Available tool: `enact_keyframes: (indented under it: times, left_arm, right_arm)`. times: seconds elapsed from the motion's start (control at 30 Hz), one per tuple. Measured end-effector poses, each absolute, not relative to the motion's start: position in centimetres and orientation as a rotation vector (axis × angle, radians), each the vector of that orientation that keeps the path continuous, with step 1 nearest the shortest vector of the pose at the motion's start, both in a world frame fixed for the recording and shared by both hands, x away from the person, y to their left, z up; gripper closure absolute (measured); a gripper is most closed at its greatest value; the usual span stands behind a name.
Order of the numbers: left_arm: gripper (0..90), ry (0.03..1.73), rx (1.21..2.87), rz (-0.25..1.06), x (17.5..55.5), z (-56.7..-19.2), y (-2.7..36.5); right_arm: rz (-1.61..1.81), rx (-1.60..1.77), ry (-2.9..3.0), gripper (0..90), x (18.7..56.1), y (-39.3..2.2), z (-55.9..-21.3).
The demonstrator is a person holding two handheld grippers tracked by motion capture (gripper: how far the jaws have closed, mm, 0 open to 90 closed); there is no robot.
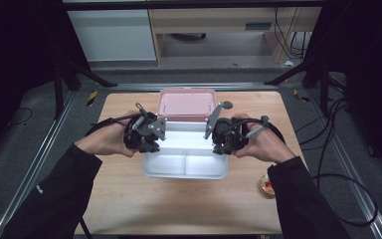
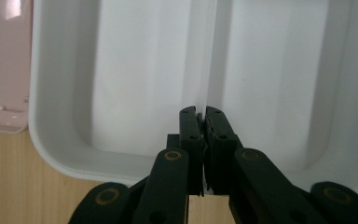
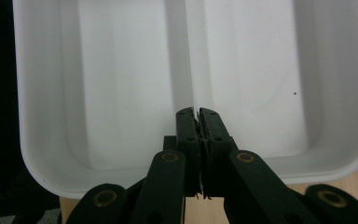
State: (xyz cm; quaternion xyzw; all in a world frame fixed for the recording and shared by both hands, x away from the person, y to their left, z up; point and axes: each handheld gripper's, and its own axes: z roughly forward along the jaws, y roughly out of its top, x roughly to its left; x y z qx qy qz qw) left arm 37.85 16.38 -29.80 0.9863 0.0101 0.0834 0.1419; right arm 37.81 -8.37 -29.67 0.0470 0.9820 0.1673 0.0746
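A white divided tray [image 1: 170, 165] lies in the middle of the wooden table, and a pink box [image 1: 186, 104] stands just behind it. My left gripper [image 1: 155, 139] is at the tray's left side and my right gripper [image 1: 218, 140] at its right side. In the left gripper view the jaws [image 2: 204, 115] are pressed together over the rim, on the thin dividing wall of the tray [image 2: 135, 70]. The right gripper view shows the same: the right gripper [image 3: 197, 115] is shut on the divider of the tray [image 3: 121, 70]. The compartments hold nothing.
A small round object [image 1: 267, 185] with red and yellow on top sits near the table's right front edge, beside the right sleeve. The pink box [image 2: 2, 70] appears at the left of the left gripper view. Cables trail off both sides of the table [image 1: 179, 206].
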Motion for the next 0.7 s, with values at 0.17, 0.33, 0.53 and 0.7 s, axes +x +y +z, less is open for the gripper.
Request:
enact_keyframes:
  times: [0.17, 0.33, 0.53, 0.7]
  left_arm:
    - [86.7, 0.042, 2.849, 0.202, 35.9, -31.1, 16.6]
    - [87.1, 0.061, 2.857, 0.156, 33.9, -32.8, 16.6]
    - [87.2, 0.099, 2.869, 0.09, 32.1, -36.6, 16.9]
    - [87.2, 0.107, 2.867, 0.045, 31.6, -38.9, 17.1]
  right_arm:
    - [0.535, 0.103, 2.957, 88.9, 35.1, -8.4, -31.0]
    - [0.547, 0.09, 2.98, 88.8, 34.0, -8.4, -32.7]
    - [0.564, 0.071, 3.022, 88.7, 32.4, -8.1, -36.4]
    - [0.571, 0.083, 3.059, 88.8, 31.8, -7.9, -38.7]
